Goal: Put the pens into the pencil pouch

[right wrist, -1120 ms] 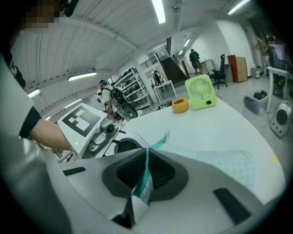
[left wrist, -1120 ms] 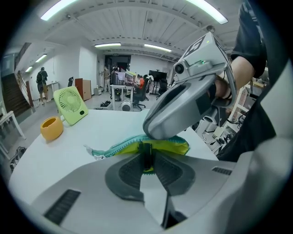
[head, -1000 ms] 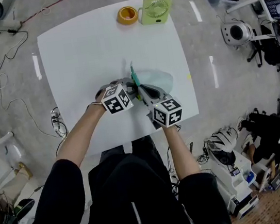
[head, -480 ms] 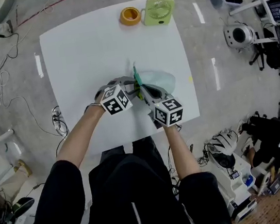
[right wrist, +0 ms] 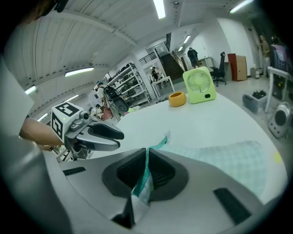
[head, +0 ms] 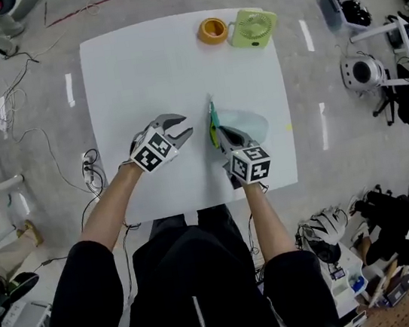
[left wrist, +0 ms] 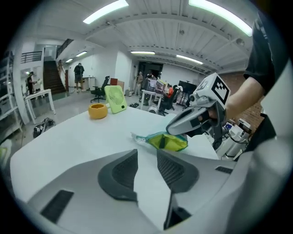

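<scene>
**White desk, grey floor**

The desk (head: 138, 77) stands on a concrete floor (head: 60, 218) with loose cables (head: 3, 113) (shelves (right wrist: 126, 82) and people (left wrist: 78, 75) further away). Near its right edge lies the pouch (head: 250, 123), with its rim pinched by the right gripper (head: 221, 135). The yellow-green contents (left wrist: 165, 142) are perhaps pens. The left gripper (head: 186, 129), jaws just opening, holds nothing.

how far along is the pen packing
Looks nearly done: no loose pens show on the table. The right tool pinches the pouch by its teal edge; the left tool is empty, its jaws just opening. Left: probably closing the pouch, whose mouth seems open.
</scene>
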`<state>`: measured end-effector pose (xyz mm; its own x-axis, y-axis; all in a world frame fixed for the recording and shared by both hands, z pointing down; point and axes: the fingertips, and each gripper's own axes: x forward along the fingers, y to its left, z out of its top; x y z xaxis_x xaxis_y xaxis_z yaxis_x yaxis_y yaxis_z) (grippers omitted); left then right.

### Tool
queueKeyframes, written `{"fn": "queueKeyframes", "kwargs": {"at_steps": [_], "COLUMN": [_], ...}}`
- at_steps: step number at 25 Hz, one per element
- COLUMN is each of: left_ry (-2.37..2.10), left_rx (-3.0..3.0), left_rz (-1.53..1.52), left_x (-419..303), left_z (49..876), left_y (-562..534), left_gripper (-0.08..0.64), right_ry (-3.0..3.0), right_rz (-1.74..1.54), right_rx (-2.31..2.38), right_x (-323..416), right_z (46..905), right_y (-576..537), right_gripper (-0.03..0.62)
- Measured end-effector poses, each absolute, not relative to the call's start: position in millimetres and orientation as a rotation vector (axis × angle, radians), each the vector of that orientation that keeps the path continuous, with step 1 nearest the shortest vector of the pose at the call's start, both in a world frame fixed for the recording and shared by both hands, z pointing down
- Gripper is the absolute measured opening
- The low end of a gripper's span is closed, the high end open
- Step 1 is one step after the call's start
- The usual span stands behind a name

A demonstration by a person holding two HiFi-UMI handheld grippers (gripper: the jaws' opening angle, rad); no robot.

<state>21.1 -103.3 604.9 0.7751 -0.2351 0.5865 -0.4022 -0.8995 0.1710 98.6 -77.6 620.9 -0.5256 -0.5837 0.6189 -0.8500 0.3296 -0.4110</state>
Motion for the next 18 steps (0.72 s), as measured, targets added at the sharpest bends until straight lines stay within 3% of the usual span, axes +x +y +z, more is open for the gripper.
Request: {"fn": "queueKeyframes", "kwargs": {"at_steps": [8,13,18], "left_ry": [-0.828,-0.976,-1.048], "left_rx": [2.446,2.388,2.381], "left_rz": [0.511,0.408,0.385], "left_x": [-34,-64,-77], "left_z": [577,563,547], "left_y": [-108,-102,-92], "left_gripper": [0.133,0.061,0.043], "right_ry": [-2.170,-2.118,-2.078], "right_rz": [1.010,1.008,1.010], "right_rx": [1.225,1.190,1.154], "right_x": [95,94,96], "right_z": [648,666,681], "right_y": [-71,-70,-66], "right_gripper": [0.034,0.041,0.053]}}
